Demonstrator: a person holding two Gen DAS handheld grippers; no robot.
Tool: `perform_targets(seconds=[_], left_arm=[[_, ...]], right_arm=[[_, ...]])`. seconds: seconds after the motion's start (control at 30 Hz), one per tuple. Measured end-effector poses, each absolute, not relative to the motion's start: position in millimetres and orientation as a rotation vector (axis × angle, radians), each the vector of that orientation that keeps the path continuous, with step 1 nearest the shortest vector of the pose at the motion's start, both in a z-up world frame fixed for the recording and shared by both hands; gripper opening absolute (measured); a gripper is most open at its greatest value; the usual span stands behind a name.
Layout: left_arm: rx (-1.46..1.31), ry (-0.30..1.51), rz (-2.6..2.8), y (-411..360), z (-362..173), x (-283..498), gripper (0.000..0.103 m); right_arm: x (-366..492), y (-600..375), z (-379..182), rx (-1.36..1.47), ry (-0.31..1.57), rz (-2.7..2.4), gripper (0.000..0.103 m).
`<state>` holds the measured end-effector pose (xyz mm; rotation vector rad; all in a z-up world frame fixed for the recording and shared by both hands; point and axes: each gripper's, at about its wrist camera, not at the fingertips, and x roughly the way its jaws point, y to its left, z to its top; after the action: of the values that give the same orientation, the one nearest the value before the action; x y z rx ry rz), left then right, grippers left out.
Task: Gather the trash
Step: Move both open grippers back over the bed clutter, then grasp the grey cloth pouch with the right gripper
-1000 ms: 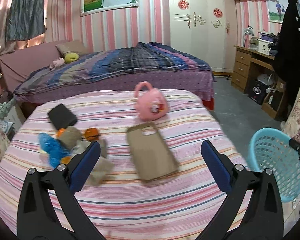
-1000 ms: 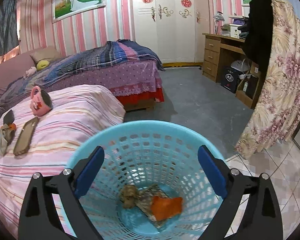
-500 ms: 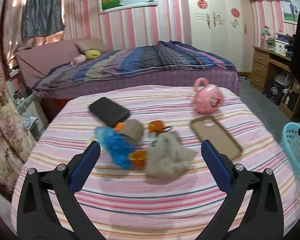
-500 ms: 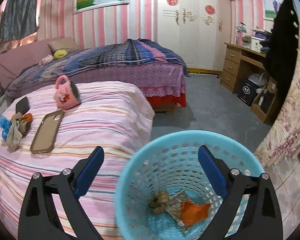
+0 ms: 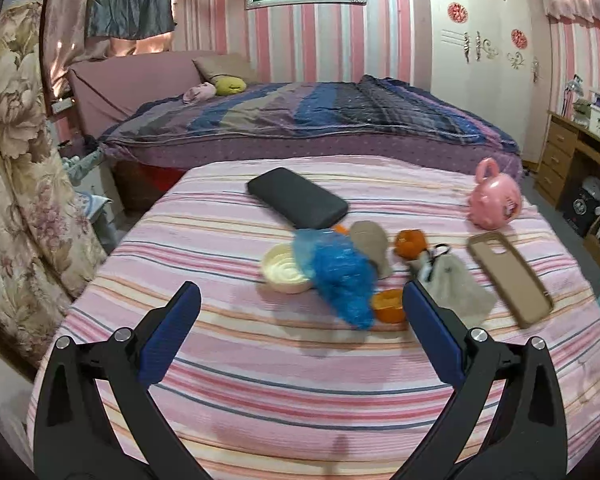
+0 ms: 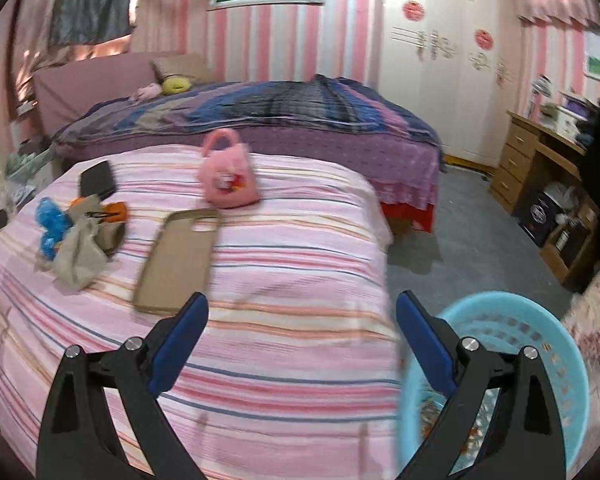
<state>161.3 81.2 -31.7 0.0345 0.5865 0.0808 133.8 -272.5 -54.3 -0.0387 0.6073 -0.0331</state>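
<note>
Left wrist: left gripper (image 5: 298, 306) spread above bed (image 5: 300, 380)

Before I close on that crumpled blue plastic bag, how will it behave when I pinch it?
The blue plastic bag looks thin and scrunched, so it will probably squash flat and hang limp. It likely weighs very little. It lies against the cream lid and an orange peel, so dragging it may nudge both. The left gripper is open.

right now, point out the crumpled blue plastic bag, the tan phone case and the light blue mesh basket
crumpled blue plastic bag (image 5: 342, 280), left wrist view, middle of the crumple
tan phone case (image 5: 509, 276), left wrist view, centre of its back
light blue mesh basket (image 6: 568, 346), right wrist view, far rim
</note>
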Motion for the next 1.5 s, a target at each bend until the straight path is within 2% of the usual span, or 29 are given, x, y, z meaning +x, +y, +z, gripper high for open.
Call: perform_targets(seconds=[0.5, 1.0, 1.07, 1.1, 1.17, 1.2, 1.23, 1.33, 1.37, 1.43, 1.47, 1.5], left_arm=[[-0.051, 0.585, 0.173, 139.9, -32.4, 166.6, 0.097], [-0.045, 0.604, 0.204, 152.4, -41.6, 175.6, 0.097], [-0.044, 0.611, 0.206, 153.2, -42.9, 176.6, 0.097], [-0.043, 0.614, 0.207, 153.4, -43.4, 177.2, 0.097], [-0.039, 0.613, 0.211, 153.3, -43.8, 177.6, 0.097], [-0.036, 0.611, 0.217, 153.0, -43.9, 177.8, 0.097], [-0.034, 0.609, 0.223, 153.0, -44.1, 178.3, 0.097], [-0.034, 0.615, 0.232, 151.8, -45.3, 180.3, 0.097], [-0.035, 0.618, 0.231, 151.3, -45.6, 180.9, 0.097], [-0.03, 0.622, 0.23, 149.3, -46.8, 181.9, 0.097], [-0.026, 0.623, 0.231, 148.0, -47.3, 182.3, 0.097], [-0.022, 0.625, 0.233, 146.0, -47.9, 183.0, 0.097]], right_arm=[[168.3, -154.1, -52.8, -0.118, 0.604, 0.164, 0.093], [201.9, -82.0, -85.7, -0.139, 0.682, 0.302, 0.091], [205.3, -77.1, -88.9, -0.147, 0.705, 0.321, 0.081], [206.9, -75.5, -90.2, -0.151, 0.713, 0.327, 0.073], [208.1, -71.3, -92.4, -0.168, 0.722, 0.337, 0.068], [207.9, -70.2, -92.8, -0.169, 0.723, 0.346, 0.061], [208.0, -70.0, -93.2, -0.167, 0.726, 0.359, 0.048], [208.2, -74.3, -94.2, -0.156, 0.73, 0.381, 0.033], [207.4, -77.2, -93.7, -0.154, 0.728, 0.39, 0.031], [205.7, -82.4, -91.8, -0.153, 0.719, 0.395, 0.013], [204.5, -87.3, -90.1, -0.153, 0.712, 0.39, 0.008], [203.8, -90.9, -88.7, -0.147, 0.708, 0.388, 0.008]])
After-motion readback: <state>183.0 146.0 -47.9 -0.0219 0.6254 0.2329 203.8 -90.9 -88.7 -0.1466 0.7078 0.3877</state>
